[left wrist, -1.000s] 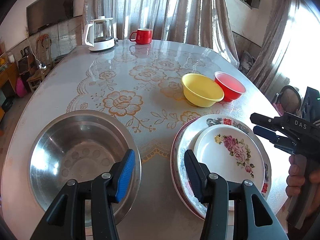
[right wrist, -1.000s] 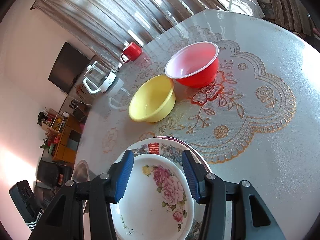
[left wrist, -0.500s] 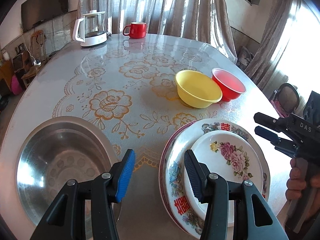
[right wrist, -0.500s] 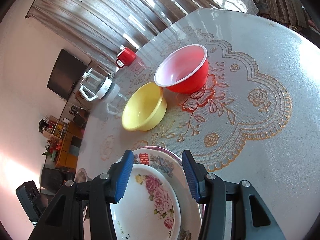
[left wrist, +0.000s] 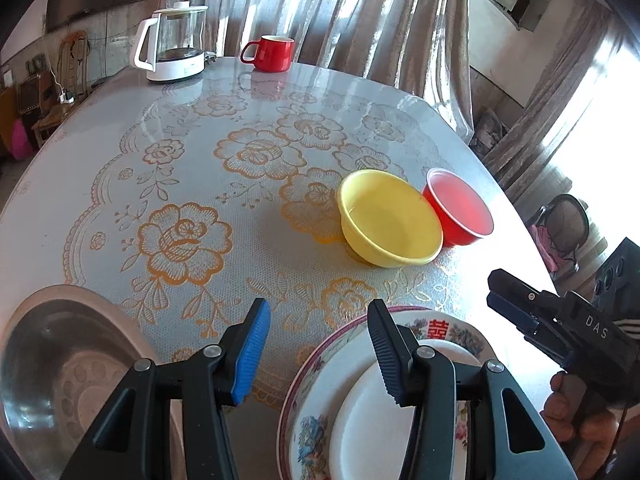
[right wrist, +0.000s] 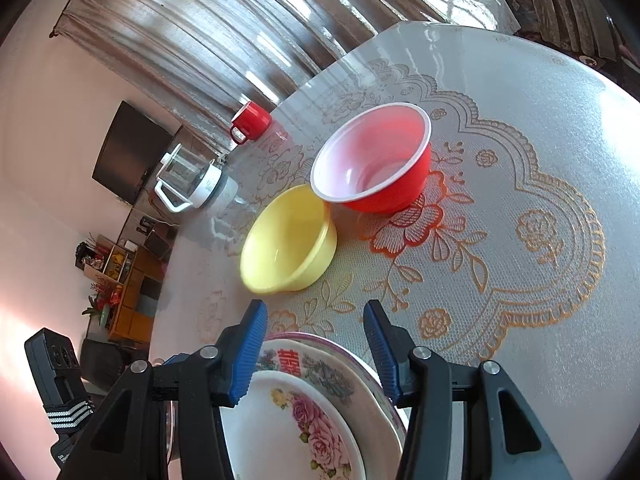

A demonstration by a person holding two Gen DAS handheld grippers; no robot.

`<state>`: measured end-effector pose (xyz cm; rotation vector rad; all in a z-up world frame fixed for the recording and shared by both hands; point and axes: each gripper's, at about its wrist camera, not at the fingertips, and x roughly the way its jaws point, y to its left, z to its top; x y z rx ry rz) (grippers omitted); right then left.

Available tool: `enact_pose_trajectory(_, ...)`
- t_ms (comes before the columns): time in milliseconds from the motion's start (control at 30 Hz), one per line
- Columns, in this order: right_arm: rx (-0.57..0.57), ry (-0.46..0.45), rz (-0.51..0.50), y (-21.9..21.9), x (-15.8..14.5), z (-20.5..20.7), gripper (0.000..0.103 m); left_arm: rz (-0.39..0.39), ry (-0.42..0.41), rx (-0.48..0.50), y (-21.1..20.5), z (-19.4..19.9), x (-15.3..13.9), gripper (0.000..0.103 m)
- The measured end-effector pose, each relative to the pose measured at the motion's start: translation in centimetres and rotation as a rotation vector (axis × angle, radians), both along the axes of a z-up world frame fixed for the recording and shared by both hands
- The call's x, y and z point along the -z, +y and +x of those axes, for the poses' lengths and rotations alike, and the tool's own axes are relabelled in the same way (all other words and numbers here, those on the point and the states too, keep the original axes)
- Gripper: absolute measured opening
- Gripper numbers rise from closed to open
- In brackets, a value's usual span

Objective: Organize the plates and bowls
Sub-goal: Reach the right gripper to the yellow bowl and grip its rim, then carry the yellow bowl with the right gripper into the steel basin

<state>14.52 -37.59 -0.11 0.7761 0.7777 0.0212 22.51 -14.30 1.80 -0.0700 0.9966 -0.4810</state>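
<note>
The fingers (left wrist: 254, 354) of the left gripper (left wrist: 318, 350) are spread wide and hold nothing; they hang above the tabletop (left wrist: 240, 216), between the steel bowl (left wrist: 60, 364) and the plates (left wrist: 320, 400). The fingers (right wrist: 250, 352) of the right gripper (right wrist: 316, 350) are also wide apart and empty, above the far edge of the plates (right wrist: 352, 384). In the left view the right gripper (left wrist: 520, 312) is seen from the side at the right edge, with a hand (left wrist: 588, 424) around its handle.

The small white plate (right wrist: 296, 424) with pink flowers lies on a larger patterned plate (right wrist: 316, 364); a third rim seems to show under them. Beyond the stack stand the yellow bowl (right wrist: 288, 240) and the red bowl (right wrist: 376, 160), both upright, their rims just beside each other; I cannot tell if they touch. The steel bowl is at the near left, apart from the stack.

At the far end of the tabletop stand a red mug (left wrist: 270, 53) and a glass kettle (left wrist: 174, 52), in front of the curtains (left wrist: 320, 12).
</note>
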Motion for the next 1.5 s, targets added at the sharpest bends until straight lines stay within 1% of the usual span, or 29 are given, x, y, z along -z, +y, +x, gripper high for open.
enact_pose_trajectory(67,-0.005,0.006,-0.002,-0.1,0.1,0.7,0.050,-0.010,0.014,-0.006,-0.4,0.7,0.1,0.050)
enact_pose_trajectory(100,-0.003,0.009,-0.004,-0.1,0.1,1.1,0.050,-0.016,0.020,-0.006,-0.7,1.0,0.2,0.048)
enact_pose_trajectory(200,-0.002,0.019,-0.007,-0.4,0.6,2.0,0.046,-0.021,0.036,-0.009,-1.6,2.1,0.5,0.047)
enact_pose_trajectory(267,0.000,0.025,-0.007,-0.5,0.7,2.7,0.045,-0.038,0.049,-0.017,-2.1,2.9,0.7,0.047)
enact_pose_trajectory(367,0.000,0.041,-0.020,-0.5,1.1,3.9,0.039,-0.065,0.082,-0.030,-2.7,4.3,1.1,0.047)
enact_pose_trajectory(400,-0.001,0.052,-0.021,-0.5,1.3,4.2,0.035,-0.073,0.089,-0.032,-2.9,4.7,1.2,0.047)
enact_pose_trajectory(467,-0.003,0.069,-0.029,-0.5,1.6,4.9,0.031,-0.071,0.094,-0.036,-3.4,5.5,1.4,0.047)
enact_pose_trajectory(533,-0.005,0.076,-0.033,-0.6,1.8,5.4,0.027,-0.073,0.096,-0.035,-4.0,6.2,1.6,0.045)
enact_pose_trajectory(700,-0.011,0.089,-0.036,-0.6,2.3,6.4,0.024,-0.059,0.097,-0.032,-5.2,7.5,2.1,0.042)
enact_pose_trajectory(767,-0.017,0.088,-0.033,-0.5,2.4,6.7,0.022,-0.055,0.105,-0.019,-5.7,7.8,2.5,0.034)
enact_pose_trajectory(833,-0.025,0.086,-0.043,-0.4,2.4,6.9,0.019,-0.049,0.103,0.014,-6.2,7.9,2.9,0.022)
enact_pose_trajectory(900,-0.040,0.084,-0.057,-0.1,2.3,7.0,0.016,-0.032,0.089,0.032,-6.6,7.6,3.0,0.017)
enact_pose_trajectory(1033,-0.050,0.084,-0.086,0.2,2.2,6.9,0.015,-0.054,0.095,0.041,-6.0,7.0,3.2,0.018)
enact_pose_trajectory(1167,-0.058,0.087,-0.080,0.4,2.2,6.7,0.015,-0.049,0.080,0.041,-5.4,6.0,2.8,0.018)
enact_pose_trajectory(1333,-0.075,0.082,-0.071,1.0,2.0,6.3,0.015,-0.066,0.089,0.026,-4.2,5.2,2.7,0.018)
enact_pose_trajectory(1500,-0.093,0.062,-0.080,2.2,1.1,5.9,0.015,-0.079,0.060,0.013,-2.7,3.7,1.7,0.018)
